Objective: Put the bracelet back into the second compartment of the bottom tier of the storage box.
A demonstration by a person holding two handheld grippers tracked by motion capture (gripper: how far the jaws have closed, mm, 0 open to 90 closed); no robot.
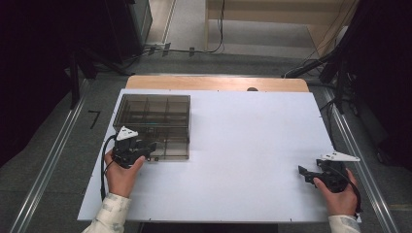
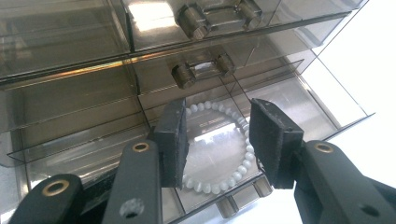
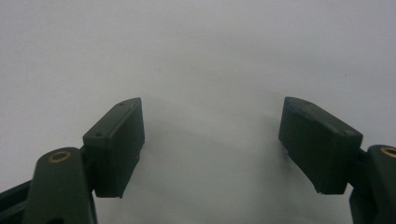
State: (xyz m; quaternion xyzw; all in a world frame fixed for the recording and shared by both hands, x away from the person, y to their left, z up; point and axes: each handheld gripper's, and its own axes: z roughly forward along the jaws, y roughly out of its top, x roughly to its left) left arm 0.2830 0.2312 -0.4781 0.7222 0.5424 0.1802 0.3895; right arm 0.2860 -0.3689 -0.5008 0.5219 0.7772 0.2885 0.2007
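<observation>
Far left of the high view: the left hand [image 1: 121,174], in a pale patterned sleeve, holds the left hand-held gripper [image 1: 145,147] at the near edge of a smoky clear plastic organizer box [image 1: 153,109]. The box sits on the white surface [image 1: 243,145], toward its left and far side, and is split into compartments by thin walls.

Left gripper view: the jaws stand partly apart, pads clear of everything. A drawer [image 2: 299,100] of the box is pulled out toward the gripper. Flat on the drawer floor lies a bracelet of white beads [image 2: 243,161], a closed ring, seen between and beyond the two jaws. The left pad covers part of the ring's left side; whether the jaw tips touch the drawer cannot be told. Above the drawer, two more drawer fronts are shut, each with a clear handle [image 2: 203,69] on two round studs. Nothing is gripped.

Middle of the high view: bare white surface, wooden edge at the far side.

Right side of the high view: the right hand [image 1: 340,191] holds the right hand-held gripper [image 1: 302,171] low near the surface's right near corner, well apart from the box, jaws pointing left. Right gripper view: jaws wide apart, nothing between them, plain white surface beyond.
</observation>
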